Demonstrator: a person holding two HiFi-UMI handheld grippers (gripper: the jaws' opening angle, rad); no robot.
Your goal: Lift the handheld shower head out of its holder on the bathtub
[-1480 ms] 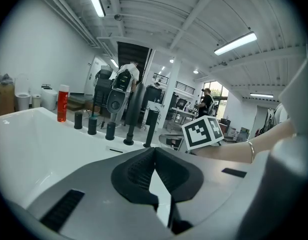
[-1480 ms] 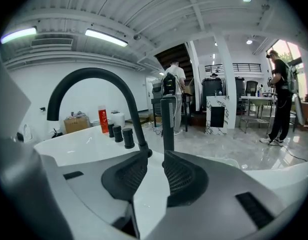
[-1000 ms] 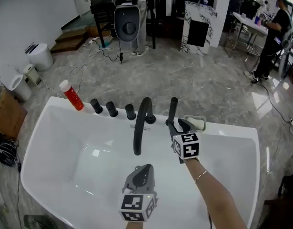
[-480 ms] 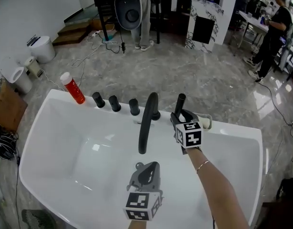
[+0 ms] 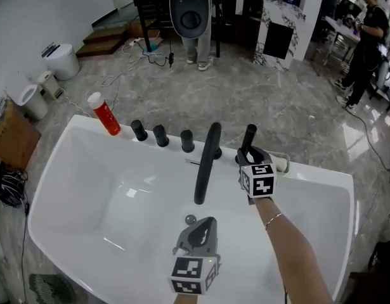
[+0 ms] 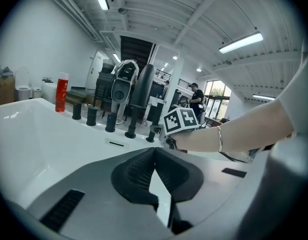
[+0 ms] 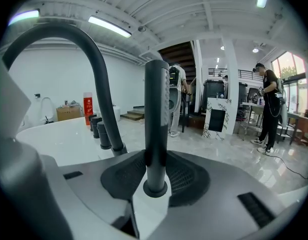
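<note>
The handheld shower head [image 5: 248,135] is a black rod standing upright in its holder on the far rim of the white bathtub [image 5: 312,177], right of the curved black spout [image 5: 207,163]. My right gripper [image 5: 248,154] is at its lower part. In the right gripper view the shower head [image 7: 156,109] stands between the two pads of the right gripper [image 7: 156,176]; the jaws are closing and the pads touch it on both sides. My left gripper [image 5: 205,225] hangs over the tub's inside, near me, shut and holding nothing; the left gripper [image 6: 155,156] points toward the fittings.
Three black knobs [image 5: 160,135] stand in a row left of the spout. A red bottle [image 5: 104,113] stands at the rim's far left corner. A pale pad [image 5: 280,164] lies on the rim right of the shower head. People and furniture stand on the floor beyond.
My right gripper has moved in onto the shower head's lower part and its jaws have closed around it. The left gripper has stayed over the tub.
</note>
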